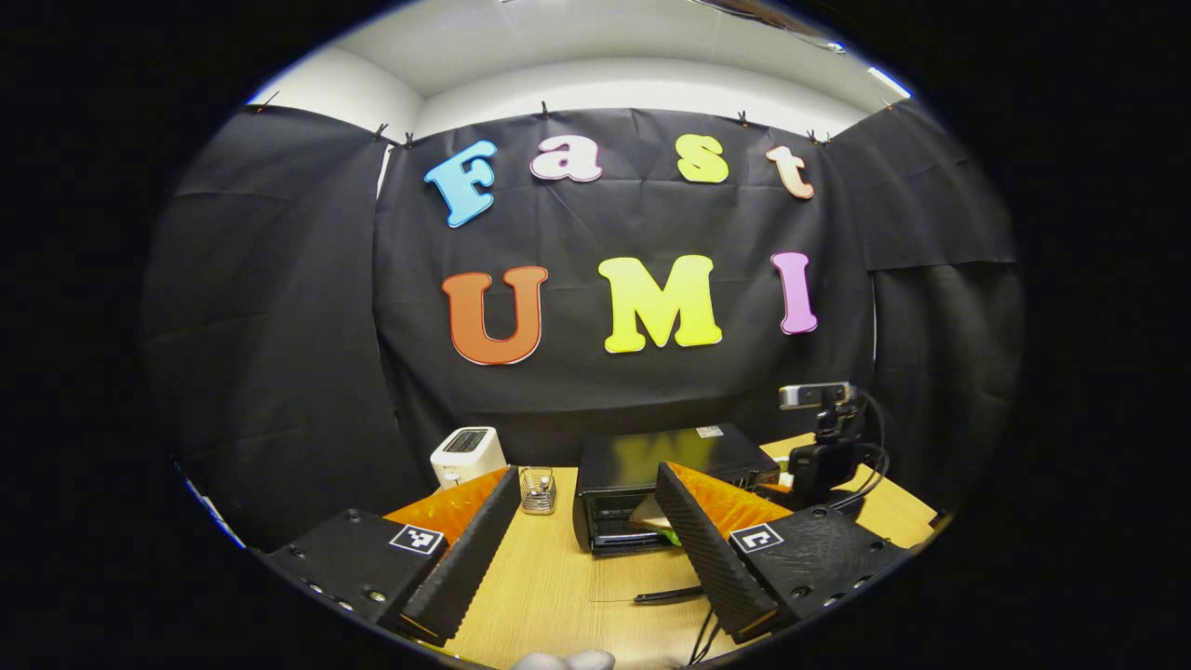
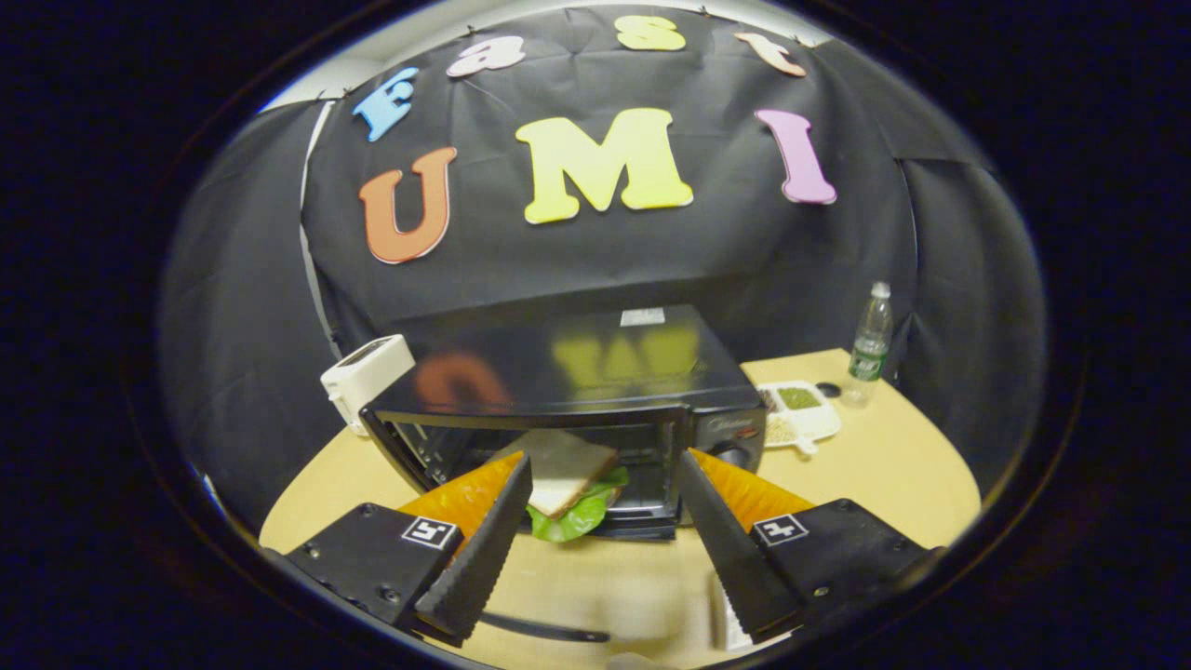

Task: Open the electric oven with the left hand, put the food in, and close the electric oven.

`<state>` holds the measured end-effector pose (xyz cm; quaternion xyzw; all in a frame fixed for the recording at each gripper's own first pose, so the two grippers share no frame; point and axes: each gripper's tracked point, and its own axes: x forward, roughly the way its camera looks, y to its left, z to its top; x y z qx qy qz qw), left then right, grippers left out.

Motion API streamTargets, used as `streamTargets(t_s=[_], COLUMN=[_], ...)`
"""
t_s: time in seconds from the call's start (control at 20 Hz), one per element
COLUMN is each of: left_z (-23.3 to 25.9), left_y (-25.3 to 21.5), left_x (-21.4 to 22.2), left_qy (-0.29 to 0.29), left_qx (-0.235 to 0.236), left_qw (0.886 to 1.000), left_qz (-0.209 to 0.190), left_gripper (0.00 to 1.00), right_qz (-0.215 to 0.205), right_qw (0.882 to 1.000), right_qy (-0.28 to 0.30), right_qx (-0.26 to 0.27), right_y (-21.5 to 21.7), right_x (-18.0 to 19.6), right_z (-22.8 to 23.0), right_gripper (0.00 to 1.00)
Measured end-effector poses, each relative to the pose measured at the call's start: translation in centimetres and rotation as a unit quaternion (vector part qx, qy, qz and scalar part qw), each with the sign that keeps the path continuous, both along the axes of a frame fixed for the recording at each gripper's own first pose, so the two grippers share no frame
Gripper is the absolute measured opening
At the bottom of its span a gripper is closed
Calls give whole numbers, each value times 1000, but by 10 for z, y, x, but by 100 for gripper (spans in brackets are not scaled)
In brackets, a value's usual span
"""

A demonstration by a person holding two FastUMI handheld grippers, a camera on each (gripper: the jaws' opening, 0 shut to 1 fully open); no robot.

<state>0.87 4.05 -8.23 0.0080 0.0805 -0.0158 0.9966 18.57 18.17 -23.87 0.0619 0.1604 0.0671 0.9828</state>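
The black electric oven point(image 2: 577, 391) stands on the wooden table with its glass door folded down flat; the door handle point(image 1: 670, 594) lies low in front. A sandwich point(image 2: 563, 470) with lettuce rests at the oven's mouth. My right gripper point(image 2: 603, 462) is open right in front of it. Its left fingertip is at the sandwich's edge and the right one stands apart. My left gripper point(image 1: 588, 470) is open farther back, left of the oven point(image 1: 651, 465), holding nothing. The right gripper's body point(image 1: 823, 461) with cables shows beside the oven.
A white toaster point(image 1: 467, 454) and a small wire cup point(image 1: 538, 490) stand left of the oven. Right of it are a white tray of food point(image 2: 800, 414) and a water bottle point(image 2: 870, 344). Bare table point(image 2: 893, 475) lies at the front right.
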Motion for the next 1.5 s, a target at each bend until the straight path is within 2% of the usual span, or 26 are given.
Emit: streamTargets(t_s=[0.1, 0.15, 0.2, 0.25, 0.3, 0.35, 0.45, 0.5, 0.65, 0.85, 0.9, 1.0, 1.3, 1.5], left_z=[1, 1, 5, 5, 8, 9, 10, 7, -8, -51, -68, -101, -208, -269], left_y=[-3, -5, -8, -12, -15, -18, -27, -31, -48, -76, -85, -96, -120, -126], left_x=[-1, -3, -4, -4, -6, -5, -6, -7, -9, -10, -10, -12, -17, -13], left_qy=[-5, -6, -10, -12, -16, -19, -23, -24, -19, 7, 19, 43, 134, 186], left_qx=[1, 0, 1, 2, 4, 6, 8, 9, 6, -2, -3, -2, 5, -8], left_qw=[1000, 1000, 1000, 1000, 1000, 1000, 1000, 1000, 1000, 999, 999, 998, 990, 982], left_qz=[0, -1, -2, -4, -5, -7, -11, -12, -21, -36, -39, -40, -34, -26], left_gripper=[96, 96, 96, 96, 96, 96, 96, 96, 96, 96, 96, 96, 96, 96], right_qz=[4, 6, 3, 2, -3, -9, -23, -30, -51, -77, -82, -88, -76, -79], right_qw=[999, 998, 998, 997, 996, 995, 993, 992, 988, 983, 982, 981, 985, 987], right_qy=[-26, -44, -56, -67, -79, -89, -108, -117, -135, -154, -156, -155, -144, -130], right_qx=[-29, -37, -43, -44, -41, -40, -45, -48, -51, -67, -72, -80, -57, -54], right_y=[-20, -30, -40, -50, -62, -74, -102, -116, -158, -211, -222, -240, -260, -270], right_x=[-20, -29, -39, -49, -59, -68, -83, -90, -113, -136, -140, -146, -151, -145], right_z=[31, 48, 64, 80, 97, 112, 140, 152, 183, 210, 213, 216, 210, 198], right_gripper=[94, 100, 100, 94, 100, 94, 100, 95, 100, 100, 95, 95, 96, 95])
